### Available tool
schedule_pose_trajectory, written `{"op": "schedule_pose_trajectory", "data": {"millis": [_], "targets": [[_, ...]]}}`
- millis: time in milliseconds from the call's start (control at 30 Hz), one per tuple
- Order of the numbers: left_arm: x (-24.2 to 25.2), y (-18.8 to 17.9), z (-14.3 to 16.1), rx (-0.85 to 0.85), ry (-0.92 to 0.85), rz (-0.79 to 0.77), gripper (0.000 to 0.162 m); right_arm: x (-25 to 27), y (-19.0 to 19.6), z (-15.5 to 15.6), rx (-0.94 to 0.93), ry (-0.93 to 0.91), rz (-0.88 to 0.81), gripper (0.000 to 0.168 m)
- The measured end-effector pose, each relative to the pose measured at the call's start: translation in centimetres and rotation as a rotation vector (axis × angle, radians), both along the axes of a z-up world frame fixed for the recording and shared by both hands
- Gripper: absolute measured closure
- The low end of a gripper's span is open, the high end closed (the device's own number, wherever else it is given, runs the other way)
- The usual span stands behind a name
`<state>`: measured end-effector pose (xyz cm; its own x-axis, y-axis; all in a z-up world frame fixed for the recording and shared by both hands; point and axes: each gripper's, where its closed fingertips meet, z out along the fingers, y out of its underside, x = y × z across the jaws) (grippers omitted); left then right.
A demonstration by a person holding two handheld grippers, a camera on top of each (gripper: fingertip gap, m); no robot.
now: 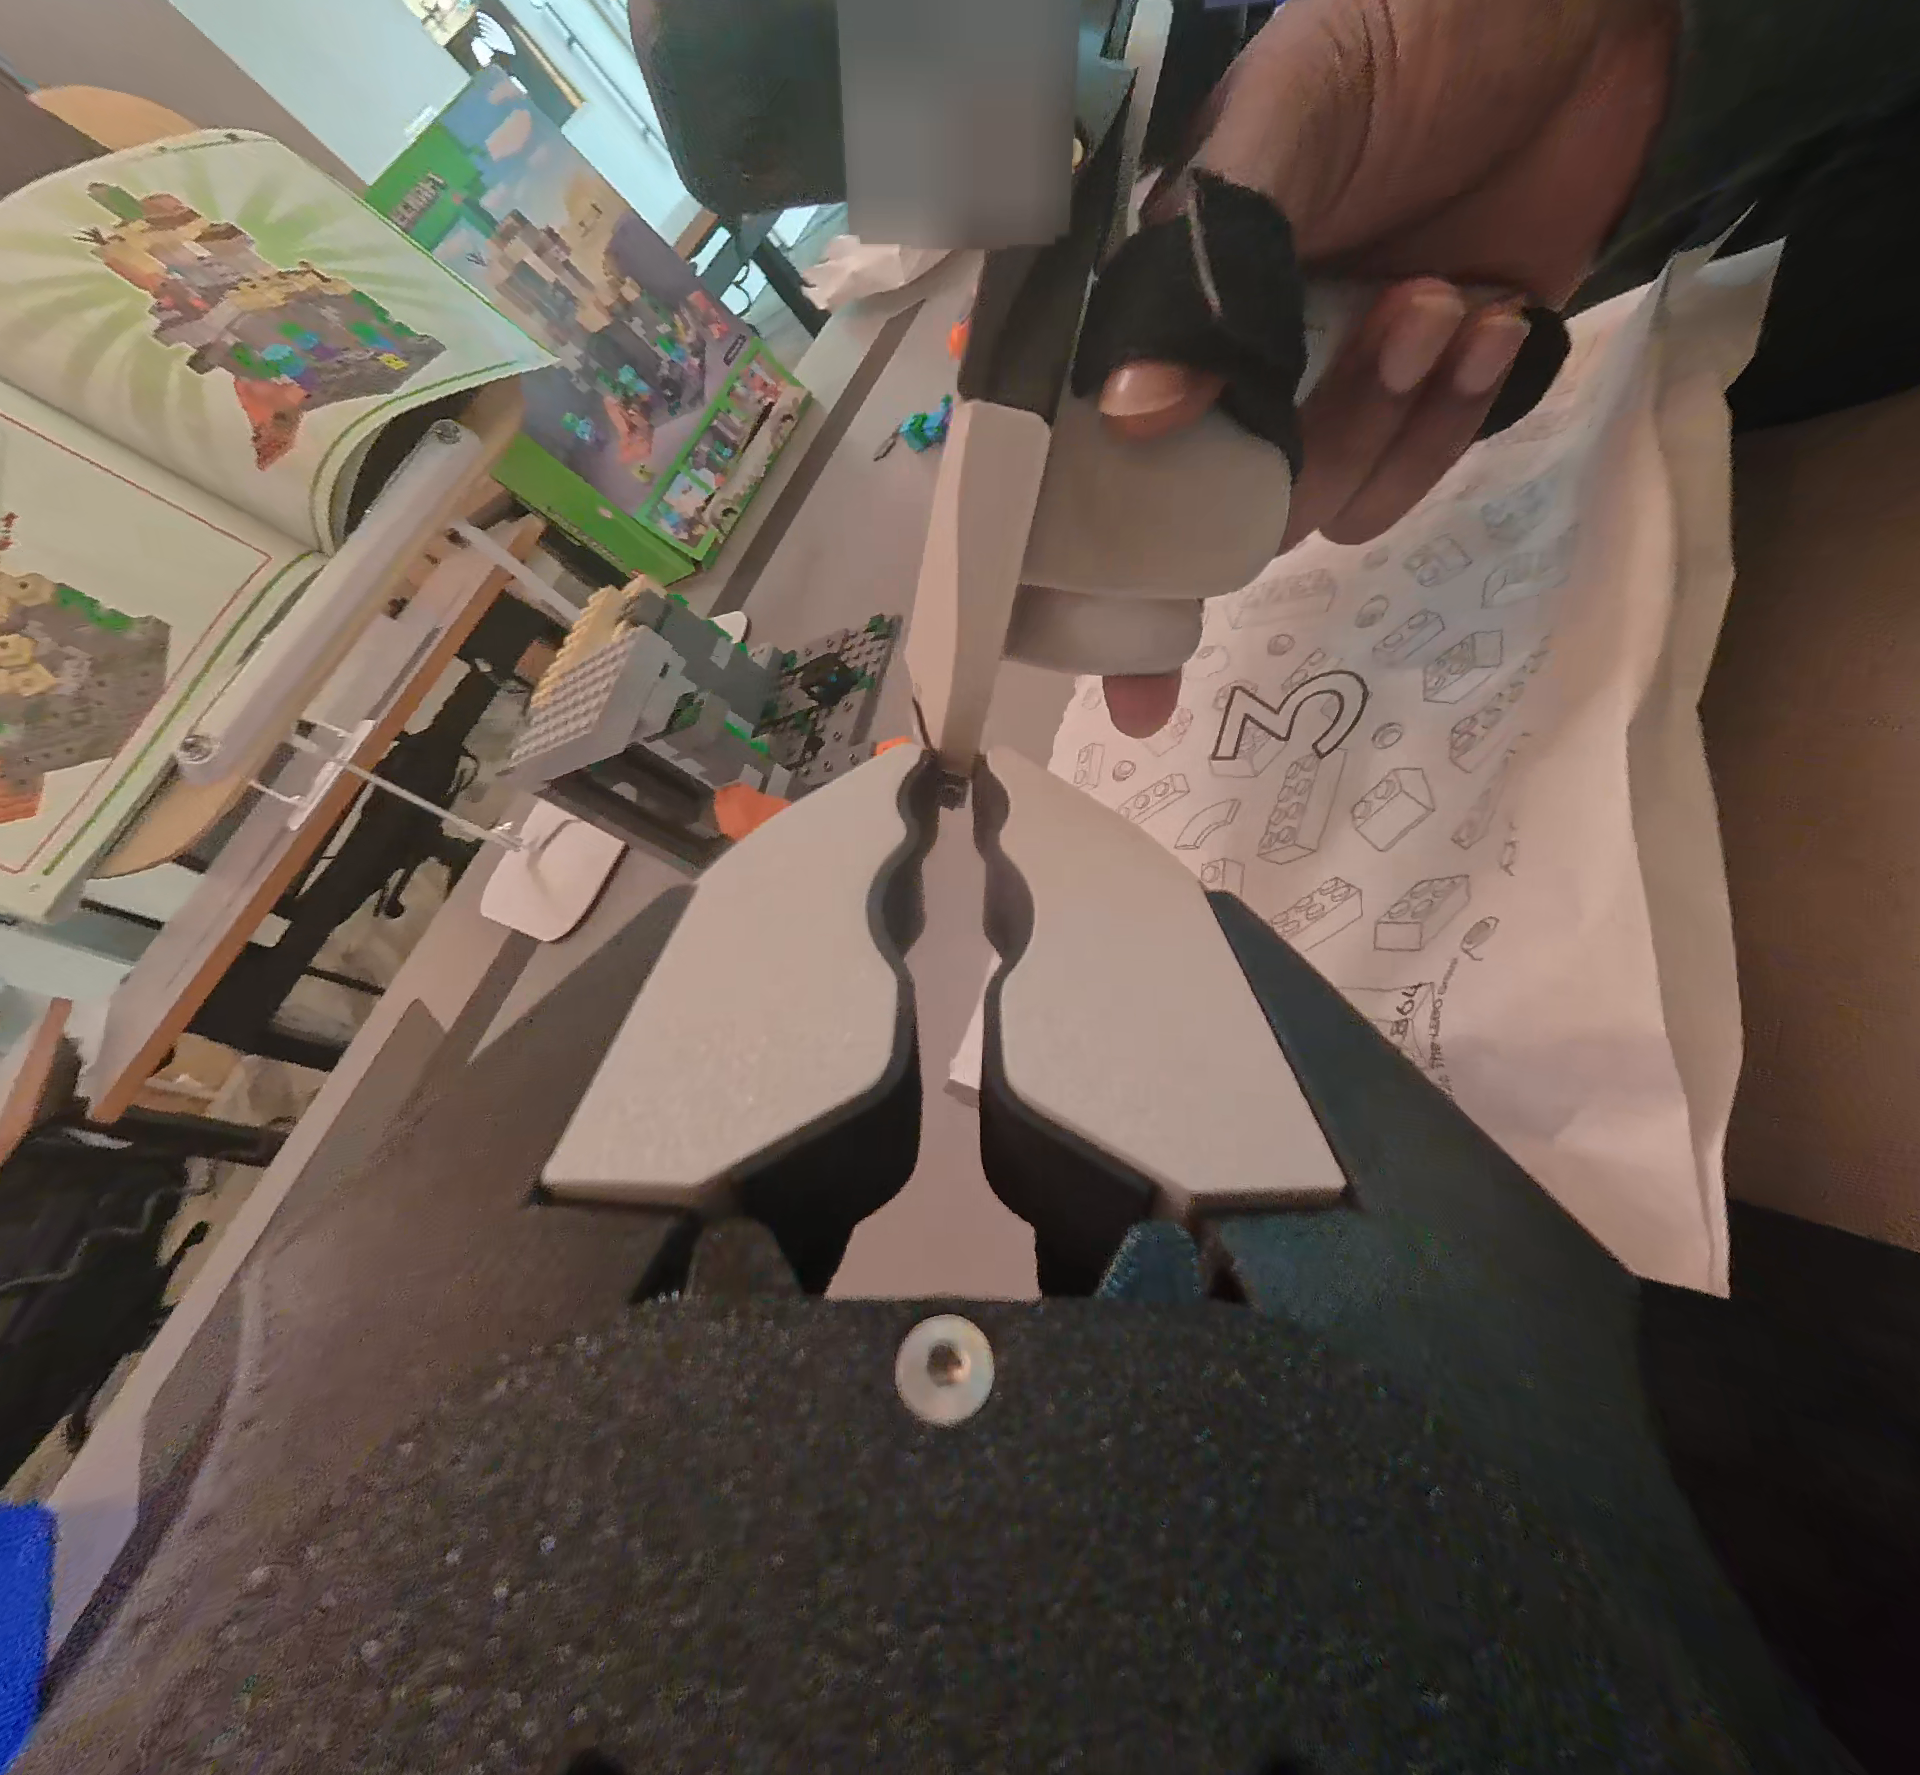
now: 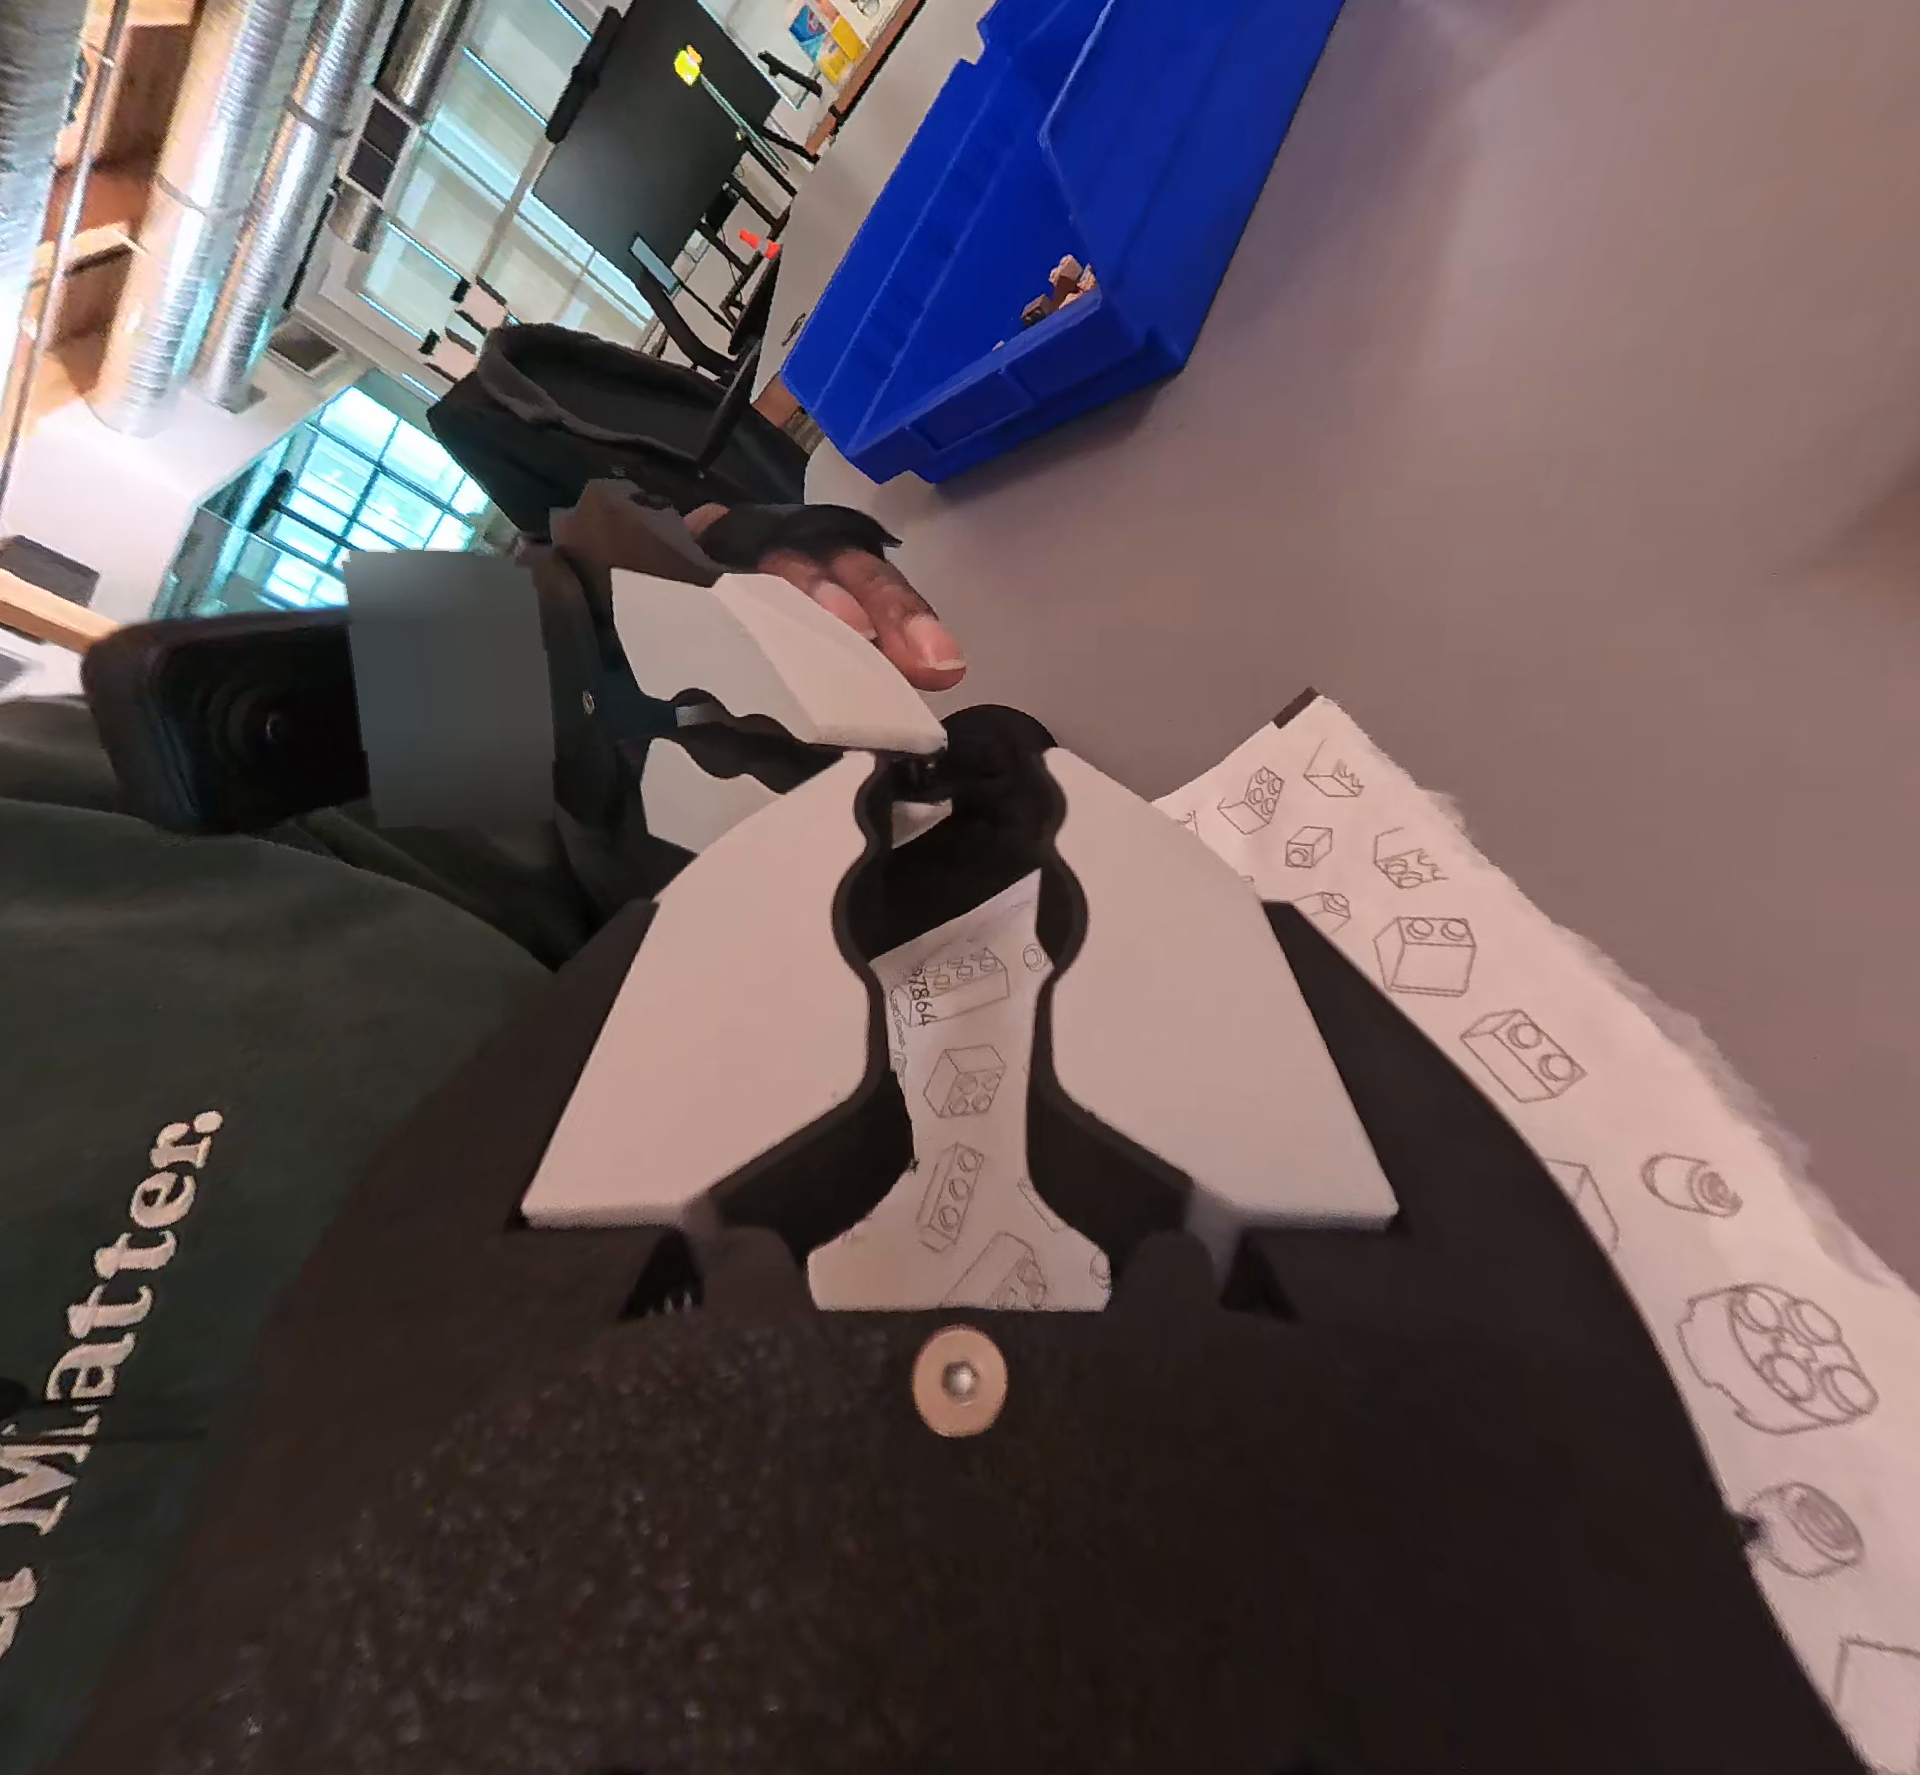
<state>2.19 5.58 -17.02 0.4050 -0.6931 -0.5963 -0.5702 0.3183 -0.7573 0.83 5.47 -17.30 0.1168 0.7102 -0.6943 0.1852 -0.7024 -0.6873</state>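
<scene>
left view, left claw [image 1: 948,775]: pinched nearly shut on a small dark piece [image 1: 948,793] right at the tips
left view, neighbours: right claw [image 1: 951,733] comes in from above, its tip touching the same spot
left view, around: printed paper bag [image 1: 1455,790] just to the right, brick model [image 1: 707,686] farther off on the tabletop [image 1: 831,437]
right view, right claw [image 2: 961,769]: narrow too, looks closed on the small dark piece [image 2: 997,743], held above the bag
right view, around: blue bin [image 2: 1091,167] well apart
</scene>
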Motion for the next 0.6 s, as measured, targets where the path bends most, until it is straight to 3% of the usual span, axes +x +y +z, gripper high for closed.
{"op": "schedule_pose_trajectory", "data": {"millis": [100, 300, 467, 600], "targets": [[-0.2, -0.4, 0.3, -0.024, 0.004, -0.032, 0.157, 0.0, -0.3, 0.7, 0.057, 0.005, 0.018, 0.144], [-5.0, 1.3, 0.5, -0.032, 0.065, 0.106, 0.157, 1.9, -0.3, 2.6, 0.114, 0.073, 0.04, 0.147], [-13.6, 3.8, 1.4, -0.101, 0.131, 0.367, 0.157, 4.9, 1.5, 2.0, 0.299, -0.035, -0.065, 0.15], [-21.6, 5.6, 1.0, -0.23, 0.177, 0.603, 0.157, 7.2, 2.4, 1.8, 0.31, -0.044, -0.137, 0.151]]}}
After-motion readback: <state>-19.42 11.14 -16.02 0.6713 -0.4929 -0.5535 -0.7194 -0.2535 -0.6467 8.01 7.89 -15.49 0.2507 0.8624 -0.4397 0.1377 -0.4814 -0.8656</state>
